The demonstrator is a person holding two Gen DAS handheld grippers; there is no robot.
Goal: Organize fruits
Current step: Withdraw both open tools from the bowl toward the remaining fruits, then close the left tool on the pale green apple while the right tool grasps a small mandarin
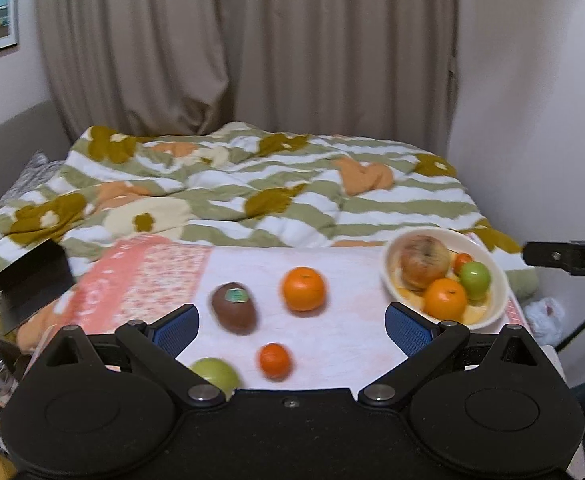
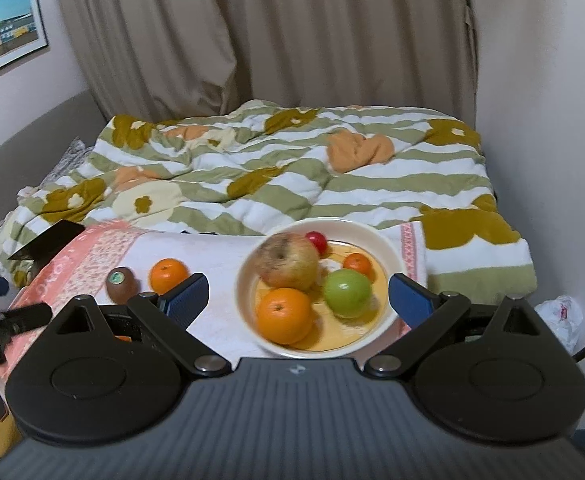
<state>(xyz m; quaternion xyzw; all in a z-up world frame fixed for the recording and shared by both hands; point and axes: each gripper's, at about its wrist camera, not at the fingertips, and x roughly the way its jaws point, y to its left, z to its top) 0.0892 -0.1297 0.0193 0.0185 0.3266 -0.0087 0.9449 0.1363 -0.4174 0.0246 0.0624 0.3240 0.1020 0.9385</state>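
A white bowl (image 2: 388, 248) on the towel holds a large apple (image 2: 286, 260), an orange (image 2: 284, 314), a green apple (image 2: 346, 292), a small tangerine (image 2: 357, 263) and a small red fruit (image 2: 317, 241). Loose on the towel lie a kiwi (image 1: 234, 307), an orange (image 1: 303, 288), a small tangerine (image 1: 275, 360) and a green apple (image 1: 214, 374). My left gripper (image 1: 292, 320) hangs open above the loose fruit, holding nothing. My right gripper (image 2: 298, 298) is open above the bowl, empty. The bowl (image 1: 496, 280) appears at the right in the left wrist view.
A pink and white towel (image 1: 164, 276) covers the surface. Behind it lies a striped floral duvet (image 1: 252, 184), then a curtain (image 1: 252, 40). A dark box (image 1: 32, 276) sits at the left edge. A crumpled white bag (image 2: 560, 316) lies at the right.
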